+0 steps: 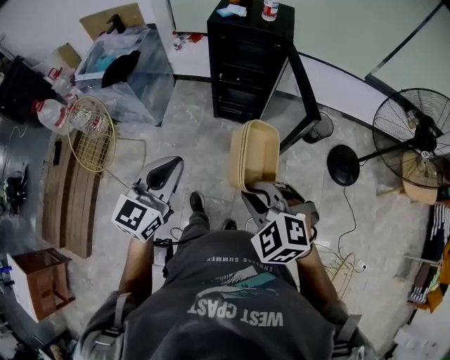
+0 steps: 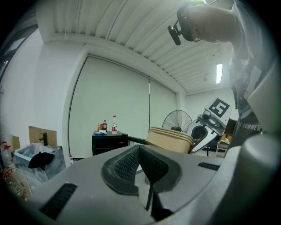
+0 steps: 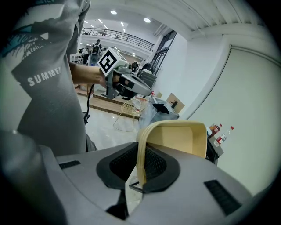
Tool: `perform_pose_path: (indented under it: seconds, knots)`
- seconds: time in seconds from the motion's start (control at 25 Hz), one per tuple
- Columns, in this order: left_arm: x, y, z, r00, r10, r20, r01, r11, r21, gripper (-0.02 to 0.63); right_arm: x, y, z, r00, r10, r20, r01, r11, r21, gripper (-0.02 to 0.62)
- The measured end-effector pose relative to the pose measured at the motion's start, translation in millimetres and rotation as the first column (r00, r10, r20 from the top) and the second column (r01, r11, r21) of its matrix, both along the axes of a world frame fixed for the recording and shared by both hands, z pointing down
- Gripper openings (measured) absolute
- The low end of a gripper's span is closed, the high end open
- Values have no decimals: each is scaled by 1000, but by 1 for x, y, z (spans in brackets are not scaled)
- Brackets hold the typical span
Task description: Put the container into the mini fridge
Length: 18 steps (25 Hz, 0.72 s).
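A tan rectangular container hangs in the air in front of the person, with my right gripper shut on its near rim. In the right gripper view the container stands up from between the pads, its rim pinched where my right gripper closes. My left gripper is held out at the left with nothing in it, and in its own view my left gripper has its pads together. The black mini fridge stands ahead with its door swung open to the right. The container also shows in the left gripper view.
Bottles stand on top of the fridge. A floor fan is at the right. A clear plastic bin and a yellow wire basket are at the left, beside a wooden board. A cable runs across the floor.
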<state>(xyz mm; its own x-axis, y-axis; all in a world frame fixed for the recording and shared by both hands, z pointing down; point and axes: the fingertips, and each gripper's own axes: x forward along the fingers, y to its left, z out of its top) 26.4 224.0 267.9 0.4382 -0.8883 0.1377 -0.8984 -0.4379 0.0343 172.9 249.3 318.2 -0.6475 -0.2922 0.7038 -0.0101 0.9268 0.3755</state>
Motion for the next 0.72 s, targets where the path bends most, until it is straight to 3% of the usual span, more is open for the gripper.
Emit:
perform_pose_path:
  seconds: [0.32, 0.72]
  knots:
    - [-15, -37, -2, 998, 62, -6, -62, 998, 6, 14, -17, -25, -1, 998, 62, -5, -62, 998, -4, 46]
    - [-61, -81, -1, 994, 111, -16, -111, 994, 4, 14, -65, -60, -4, 993, 114, -8, -114, 993, -2, 46]
